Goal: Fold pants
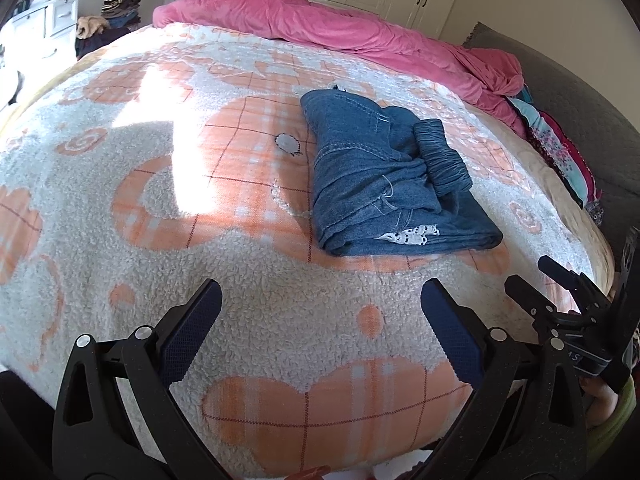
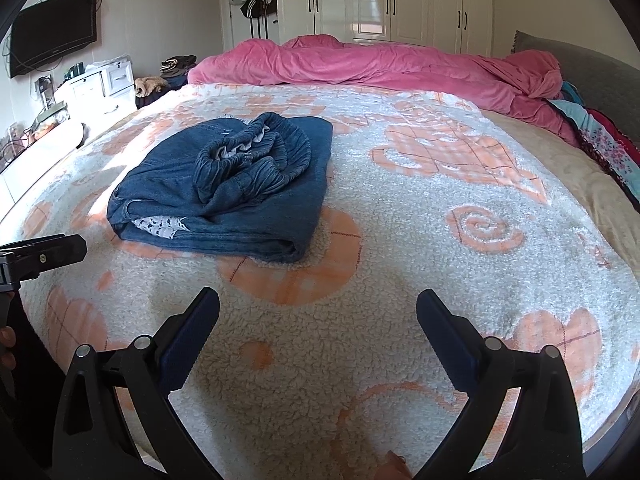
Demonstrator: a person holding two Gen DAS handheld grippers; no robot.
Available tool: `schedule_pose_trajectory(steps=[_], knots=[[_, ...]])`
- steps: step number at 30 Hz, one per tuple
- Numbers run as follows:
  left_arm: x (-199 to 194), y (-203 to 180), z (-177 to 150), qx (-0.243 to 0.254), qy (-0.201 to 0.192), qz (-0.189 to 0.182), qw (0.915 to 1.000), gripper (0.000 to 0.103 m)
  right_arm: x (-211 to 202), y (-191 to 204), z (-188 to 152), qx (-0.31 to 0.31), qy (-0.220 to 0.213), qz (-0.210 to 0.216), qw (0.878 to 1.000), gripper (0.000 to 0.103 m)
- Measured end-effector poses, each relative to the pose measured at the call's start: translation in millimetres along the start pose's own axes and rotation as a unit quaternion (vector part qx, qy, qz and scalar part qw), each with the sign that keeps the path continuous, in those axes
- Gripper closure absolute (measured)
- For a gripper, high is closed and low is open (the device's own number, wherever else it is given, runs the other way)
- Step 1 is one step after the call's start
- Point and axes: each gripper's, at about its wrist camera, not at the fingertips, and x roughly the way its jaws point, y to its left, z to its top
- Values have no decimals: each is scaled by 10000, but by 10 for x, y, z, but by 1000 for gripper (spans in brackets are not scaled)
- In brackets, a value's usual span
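Note:
Blue denim pants (image 1: 384,178) lie folded into a compact bundle on the fleecy white-and-orange blanket (image 1: 248,312), elastic waistband on top and a bit of white lace showing at the near edge. In the right wrist view the pants (image 2: 224,192) sit ahead and to the left. My left gripper (image 1: 320,304) is open over bare blanket, well short of the bundle. My right gripper (image 2: 318,312) is open too, holding nothing, to the right of the pants. The right gripper's fingers (image 1: 560,280) show at the left view's right edge.
A crumpled pink duvet (image 2: 380,64) lies along the far side of the bed. Colourful folded cloth (image 1: 560,152) is piled by the grey headboard (image 2: 592,76). White wardrobes (image 2: 400,0), a white drawer unit (image 2: 100,92) and a wall television (image 2: 54,36) stand beyond.

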Motion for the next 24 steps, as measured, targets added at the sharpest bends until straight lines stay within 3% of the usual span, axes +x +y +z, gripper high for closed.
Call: schedule_pose_trajectory(steps=[8,13,17,21,24], knots=[[-14,-15,26,98,-48,98,9999,9,27,-17,-2,30,47,-17,10000,5],[21,14,59,40,23,410,9991,9,49,-38,2,145,107,51,9998,5],[31,128,88,-58,10,352,9994,9,74,-116,24,382,211,96,9990,5],[80,499,330,-341,-41,933,9950,9,74,-337,174,455,227,-202,9985,5],[233,986,648,-701,161,1402,9875,9,113,-825,418,742,251,-672,9947,5]])
